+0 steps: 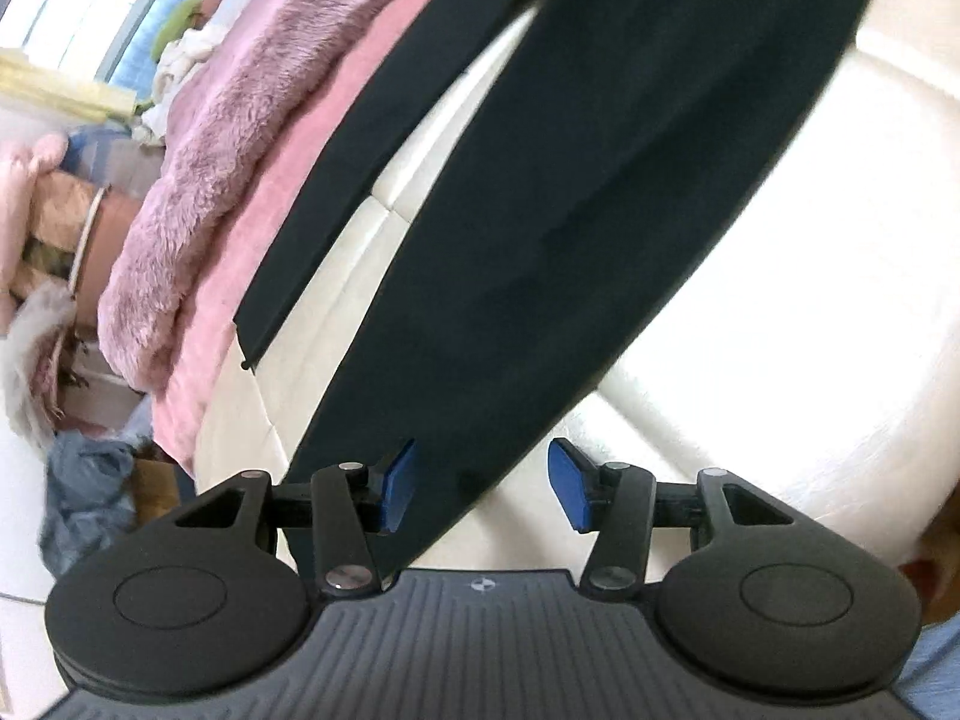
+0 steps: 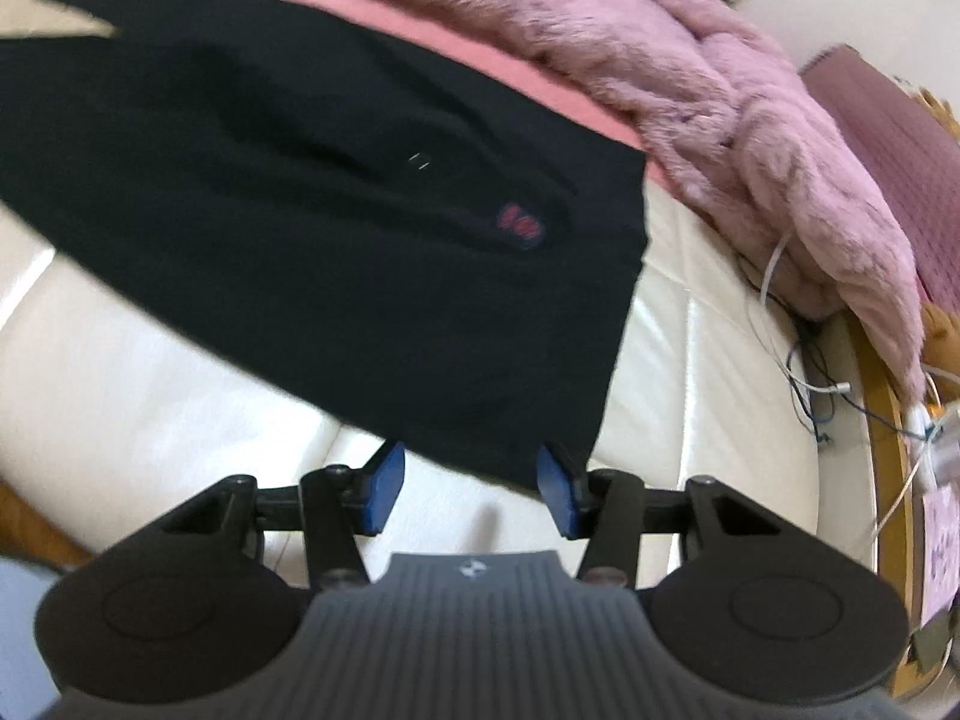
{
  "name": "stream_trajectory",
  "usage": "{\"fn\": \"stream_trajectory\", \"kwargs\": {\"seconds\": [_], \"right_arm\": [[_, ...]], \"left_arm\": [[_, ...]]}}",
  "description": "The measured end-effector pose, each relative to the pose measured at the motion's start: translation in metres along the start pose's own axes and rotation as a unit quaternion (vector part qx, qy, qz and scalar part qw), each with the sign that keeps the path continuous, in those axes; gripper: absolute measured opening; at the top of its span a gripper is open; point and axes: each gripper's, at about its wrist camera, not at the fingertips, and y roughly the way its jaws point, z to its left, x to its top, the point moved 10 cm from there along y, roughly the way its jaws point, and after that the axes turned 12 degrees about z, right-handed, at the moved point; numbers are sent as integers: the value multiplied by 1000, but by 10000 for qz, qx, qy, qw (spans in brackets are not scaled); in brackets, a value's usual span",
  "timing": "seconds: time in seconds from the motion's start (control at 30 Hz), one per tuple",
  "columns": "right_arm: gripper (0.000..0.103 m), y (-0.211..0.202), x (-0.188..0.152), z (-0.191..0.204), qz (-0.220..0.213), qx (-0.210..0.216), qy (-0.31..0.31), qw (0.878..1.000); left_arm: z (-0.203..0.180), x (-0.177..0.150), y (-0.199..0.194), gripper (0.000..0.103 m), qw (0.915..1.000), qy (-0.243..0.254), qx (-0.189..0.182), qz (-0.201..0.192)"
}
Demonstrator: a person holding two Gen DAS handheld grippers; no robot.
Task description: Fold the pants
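Note:
Black pants [image 1: 576, 198] lie spread on a white quilted mattress [image 1: 750, 312]. In the left wrist view two legs run away from me, and the near leg's end lies between the blue pads of my open left gripper [image 1: 483, 483]. In the right wrist view the waist part of the pants [image 2: 312, 228], with a small red logo [image 2: 521, 221], lies flat. Its near corner reaches between the blue pads of my open right gripper [image 2: 471, 489]. Neither gripper is closed on the cloth.
A fluffy pink blanket [image 2: 750, 120] and a pink sheet [image 1: 240, 276] lie along the far side of the pants. Cables [image 2: 810, 360] hang by the wooden bed edge [image 2: 888, 420] at the right. Clutter and a blue bag [image 1: 90, 480] sit on the floor left.

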Motion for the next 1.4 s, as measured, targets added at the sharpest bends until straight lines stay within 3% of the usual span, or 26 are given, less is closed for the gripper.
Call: {"fn": "stream_trajectory", "kwargs": {"seconds": [0.17,0.4,0.47,0.6,0.7,0.83,1.07,1.4], "right_arm": [[45,2,-3,15,29,-83,-337,9994],[45,13,-3,29,49,-213,-1048,9943],[45,14,-6,32,2,-328,-1441,9890],[44,17,-8,40,-81,-602,-2013,9776],[29,22,-7,42,-131,-976,-2426,9651],[2,35,-8,50,-92,-1374,-2862,9482],[0,15,14,22,-500,-1401,-2072,9669],[0,-24,82,-27,-1049,-1482,-1144,9767]], "left_arm": [[-6,5,2,55,9990,290,314,-115],[-9,15,6,46,9993,35,370,-76],[-8,14,7,27,9990,-414,148,39],[-19,14,3,6,9969,-775,144,57],[-21,15,3,1,9943,-1039,240,88],[-12,16,-2,1,9878,-1539,239,74],[23,29,-26,0,9740,-2228,327,-265],[109,75,-44,0,9558,-2849,442,-580]]}}
